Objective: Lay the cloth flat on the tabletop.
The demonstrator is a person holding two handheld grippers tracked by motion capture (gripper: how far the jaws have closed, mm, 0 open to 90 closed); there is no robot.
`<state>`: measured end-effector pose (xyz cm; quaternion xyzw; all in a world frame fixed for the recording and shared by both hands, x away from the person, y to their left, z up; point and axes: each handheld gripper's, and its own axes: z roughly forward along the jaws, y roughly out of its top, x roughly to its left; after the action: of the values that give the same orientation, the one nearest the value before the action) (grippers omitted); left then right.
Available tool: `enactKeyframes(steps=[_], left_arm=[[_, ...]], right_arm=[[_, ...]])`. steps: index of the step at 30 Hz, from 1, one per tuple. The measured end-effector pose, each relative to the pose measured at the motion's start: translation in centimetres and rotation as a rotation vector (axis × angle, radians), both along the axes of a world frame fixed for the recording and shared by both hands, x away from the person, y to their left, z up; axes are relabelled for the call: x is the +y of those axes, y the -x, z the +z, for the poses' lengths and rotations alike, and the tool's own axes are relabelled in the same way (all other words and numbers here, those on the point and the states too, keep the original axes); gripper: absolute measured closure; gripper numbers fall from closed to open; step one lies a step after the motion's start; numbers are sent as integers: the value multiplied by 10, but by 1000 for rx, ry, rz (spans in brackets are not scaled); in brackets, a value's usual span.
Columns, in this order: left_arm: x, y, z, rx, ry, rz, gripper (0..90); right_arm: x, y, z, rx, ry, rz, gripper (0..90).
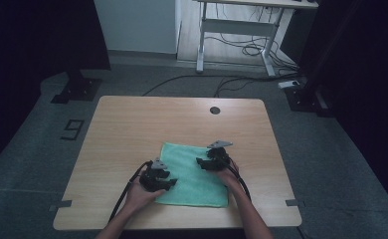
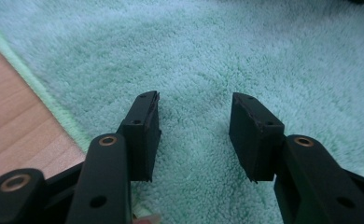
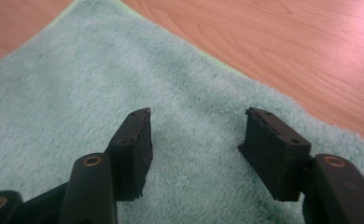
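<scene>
A mint-green towel (image 1: 194, 174) is lying flat on the wooden counter (image 1: 132, 129), close to its near edge and a little right of centre. The left claw (image 1: 169, 184) is hovering over the towel's near-left corner, jaws apart and gripping nothing — the right claw (image 1: 200, 162) is sitting over the towel's far-right part, also gaping, nothing between its pads.

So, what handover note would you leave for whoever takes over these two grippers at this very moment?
Left gripper: jaws open over the green towel, nothing between them.
Right gripper: jaws open above the towel near its far edge, nothing held.
Towel: lies spread flat on the wooden table, near the person's edge, both grippers over it.
Done: no fold shows so far.
Left: probably grip the towel and fold or move it.
</scene>
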<state>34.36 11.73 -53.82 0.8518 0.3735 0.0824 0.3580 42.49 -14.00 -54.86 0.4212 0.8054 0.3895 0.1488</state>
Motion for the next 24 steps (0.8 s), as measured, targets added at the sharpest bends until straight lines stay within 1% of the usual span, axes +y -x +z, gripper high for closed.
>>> enactKeyframes(steps=[3,6,8,11,12,13,15,17,18,19,20,21,22,23,24], left_arm=[[-2,3,-1,-17,-15,0,526],[-2,5,-1,-20,-16,1,523],[-2,6,0,-19,-20,1,519],[-3,4,1,0,-15,-3,498],[-2,3,2,-2,-12,-4,489],[-2,2,4,-18,-5,-3,488],[-3,-5,10,-40,8,0,488],[-5,-18,16,-67,19,10,487],[-6,-28,18,-64,37,21,487],[-7,-34,20,-58,48,27,488],[-8,-44,21,-59,56,41,488],[-9,-50,21,-59,54,49,489],[-10,-58,20,-50,54,58,489],[-11,-65,18,-40,56,70,489],[-11,-73,14,-29,47,87,489]], right_arm=[[-1,-4,-1,-23,25,-11,409],[-6,-11,-3,-32,15,-51,405],[-8,-13,-3,-29,-5,-56,404],[-7,-12,-2,-27,8,-53,378],[-7,-10,0,-32,7,-59,379],[-7,-7,2,-36,-4,-55,379],[-8,3,9,-39,-43,-44,380],[-5,15,12,-46,-54,-28,379],[-3,21,13,-49,-50,-11,377],[0,30,14,-52,-47,6,376],[1,35,14,-55,-51,14,375],[3,43,14,-50,-51,23,372],[3,47,14,-47,-41,29,371],[5,52,12,-38,-27,31,366],[6,58,11,-21,-19,33,356]])
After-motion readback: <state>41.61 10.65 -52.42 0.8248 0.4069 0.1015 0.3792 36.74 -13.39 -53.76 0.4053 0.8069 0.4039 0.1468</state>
